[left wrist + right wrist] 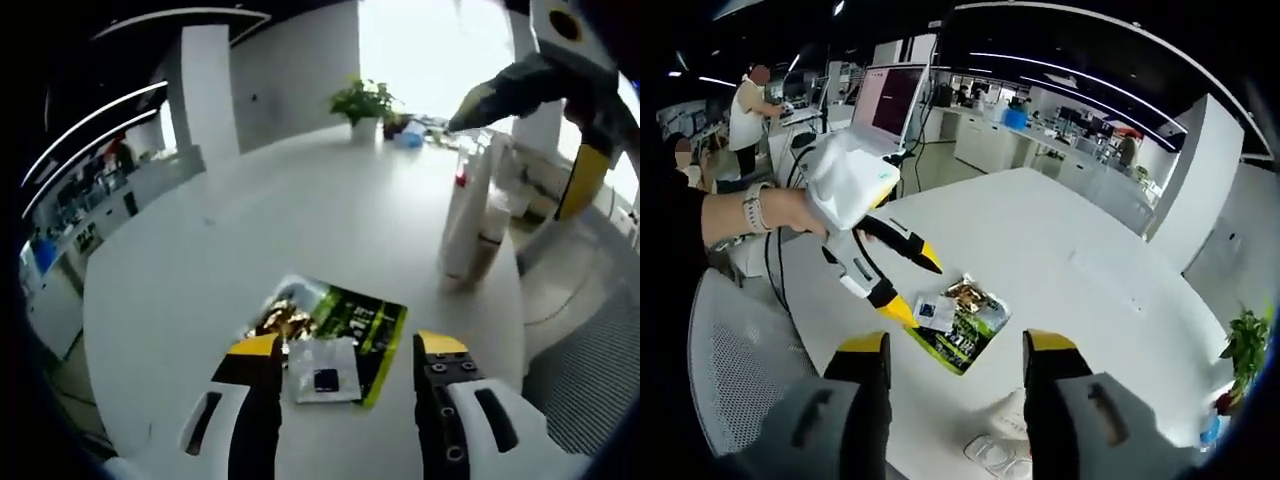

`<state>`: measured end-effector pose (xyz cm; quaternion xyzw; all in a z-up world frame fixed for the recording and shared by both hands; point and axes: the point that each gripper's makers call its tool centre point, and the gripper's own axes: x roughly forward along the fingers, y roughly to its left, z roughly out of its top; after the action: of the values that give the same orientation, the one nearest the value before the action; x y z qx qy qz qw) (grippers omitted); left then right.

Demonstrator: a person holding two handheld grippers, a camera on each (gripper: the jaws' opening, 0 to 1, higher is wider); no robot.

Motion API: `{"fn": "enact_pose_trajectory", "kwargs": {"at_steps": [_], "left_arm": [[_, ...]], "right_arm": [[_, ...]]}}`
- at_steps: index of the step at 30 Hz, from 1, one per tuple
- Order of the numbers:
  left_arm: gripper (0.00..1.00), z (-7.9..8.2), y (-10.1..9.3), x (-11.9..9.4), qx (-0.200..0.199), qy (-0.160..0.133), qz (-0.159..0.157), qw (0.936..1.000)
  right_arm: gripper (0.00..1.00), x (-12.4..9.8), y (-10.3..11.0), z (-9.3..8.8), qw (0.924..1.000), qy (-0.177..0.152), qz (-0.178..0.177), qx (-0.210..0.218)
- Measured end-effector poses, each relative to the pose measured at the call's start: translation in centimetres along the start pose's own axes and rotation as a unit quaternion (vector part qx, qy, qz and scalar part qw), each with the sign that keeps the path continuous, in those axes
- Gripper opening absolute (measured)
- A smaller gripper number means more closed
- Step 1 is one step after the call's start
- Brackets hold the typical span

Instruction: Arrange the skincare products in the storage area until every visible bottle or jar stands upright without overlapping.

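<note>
Two slim white bottles [468, 215] stand upright and close together at the right side of the round white table [300, 210]. My right gripper [522, 148] hangs open just above them, touching nothing. In the right gripper view their white tops [1002, 440] show between my right gripper's [957, 343] open jaws. A green snack packet [360, 325] lies flat with a small white sachet [325, 370] on it. My left gripper [348, 345] is open, low over the packet. From the right gripper view it [916, 290] points at the packet [962, 328] and sachet [936, 312].
A potted plant [362, 100] and a small blue item [410, 135] stand at the table's far edge. A mesh chair [730, 380] sits by the near edge, an open laptop [890, 100] beyond the table. People stand in the background.
</note>
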<state>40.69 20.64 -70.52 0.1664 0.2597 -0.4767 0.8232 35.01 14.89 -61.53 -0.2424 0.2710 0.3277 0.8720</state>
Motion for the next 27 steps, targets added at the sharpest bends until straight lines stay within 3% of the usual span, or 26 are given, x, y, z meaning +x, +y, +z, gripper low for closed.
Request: {"fn": "enact_pose_trajectory", "kwargs": {"at_steps": [4,6,11,18,24,27], "left_arm": [[0.44,-0.4,0.4,0.7,0.003,0.007,-0.014,0.9999],[0.43,-0.6,0.8,0.9,0.008,0.008,-0.017,0.9998],[0.35,-0.8,1.1,1.7,0.016,0.005,-0.038,0.9992],[0.35,-1.3,1.6,3.4,0.039,0.014,-0.060,0.9973],[0.35,-1.3,2.1,4.7,0.076,0.022,-0.087,0.9930],[0.35,-1.4,1.9,5.3,0.123,0.032,-0.118,0.9848]], "right_arm": [[0.49,2.2,1.3,-0.9,0.9997,0.020,0.013,0.005],[0.48,3.0,1.6,-2.0,0.9987,0.050,0.009,-0.002],[0.42,4.6,2.4,-2.7,0.9981,0.057,0.019,0.017],[0.37,7.3,2.3,-3.7,0.9965,0.078,0.006,0.031],[0.37,9.1,2.7,-4.6,0.9943,0.099,0.009,0.037],[0.37,10.1,3.0,-4.9,0.9934,0.100,0.016,0.053]]}}
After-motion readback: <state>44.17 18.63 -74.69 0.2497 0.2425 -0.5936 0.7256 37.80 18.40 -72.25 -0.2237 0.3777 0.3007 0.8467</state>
